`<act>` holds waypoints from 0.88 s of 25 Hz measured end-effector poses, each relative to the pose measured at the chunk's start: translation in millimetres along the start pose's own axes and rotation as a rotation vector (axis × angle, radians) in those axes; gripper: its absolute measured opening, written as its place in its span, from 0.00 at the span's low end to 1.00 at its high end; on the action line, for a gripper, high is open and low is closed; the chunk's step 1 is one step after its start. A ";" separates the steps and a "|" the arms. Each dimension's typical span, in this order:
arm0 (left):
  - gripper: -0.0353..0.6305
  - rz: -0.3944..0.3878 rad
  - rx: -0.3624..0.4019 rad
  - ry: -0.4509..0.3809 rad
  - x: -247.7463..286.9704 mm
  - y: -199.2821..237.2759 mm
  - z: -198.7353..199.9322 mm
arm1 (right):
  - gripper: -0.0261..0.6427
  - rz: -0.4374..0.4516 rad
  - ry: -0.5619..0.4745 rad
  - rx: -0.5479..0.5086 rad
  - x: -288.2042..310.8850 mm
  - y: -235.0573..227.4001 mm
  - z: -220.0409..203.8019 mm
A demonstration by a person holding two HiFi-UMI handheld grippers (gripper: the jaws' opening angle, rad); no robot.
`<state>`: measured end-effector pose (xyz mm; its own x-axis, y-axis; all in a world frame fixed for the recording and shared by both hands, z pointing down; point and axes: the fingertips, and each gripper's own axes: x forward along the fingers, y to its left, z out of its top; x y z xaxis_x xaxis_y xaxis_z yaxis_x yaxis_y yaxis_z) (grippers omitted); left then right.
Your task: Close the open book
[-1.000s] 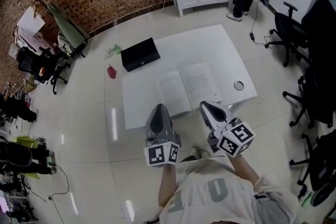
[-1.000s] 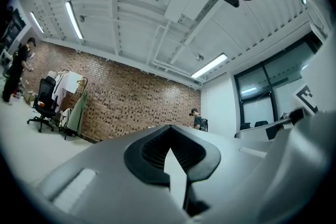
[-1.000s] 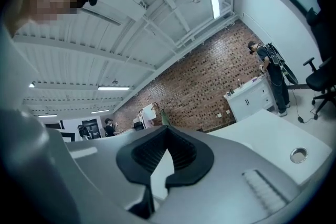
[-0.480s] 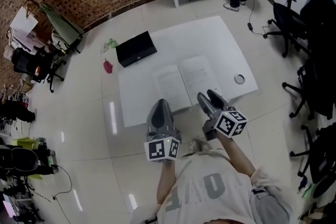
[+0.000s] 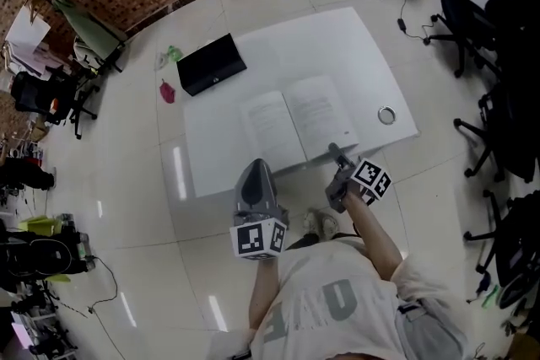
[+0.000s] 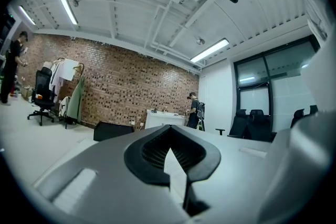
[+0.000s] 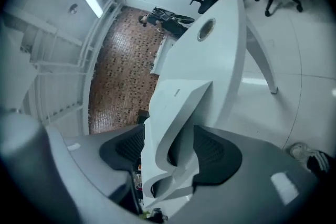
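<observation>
Two grippers differ: the left gripper (image 6: 168, 151) is closed and empty, while the right gripper (image 5: 337, 156) is opening its jaws around a corner of the open book (image 5: 297, 122).

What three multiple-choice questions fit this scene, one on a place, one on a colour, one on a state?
1. Where is the small round silver object? A. on the rectangular table, right of the white paper book B. on the book's pages C. on the floor
2. What colour is the table? A. black B. white C. green
3. How is the book? A. shut flat B. standing upright C. lying open
Answers: 1 A, it sits on bare tabletop beside the right page; 2 B, its top is plain white; 3 C, both pages face up.
</observation>
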<state>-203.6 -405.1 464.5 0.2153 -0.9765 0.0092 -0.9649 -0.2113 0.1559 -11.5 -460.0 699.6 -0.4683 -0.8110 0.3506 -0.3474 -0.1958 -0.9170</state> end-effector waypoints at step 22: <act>0.07 0.053 -0.031 -0.003 -6.5 13.5 -6.1 | 0.17 -0.015 -0.132 -0.415 -1.5 73.3 -12.8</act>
<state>-217.1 -401.3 472.6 0.1638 -0.9864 0.0155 -0.9697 -0.1581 0.1862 -46.6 -466.1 634.4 -0.3619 -0.8787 0.3114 -0.6635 0.0081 -0.7481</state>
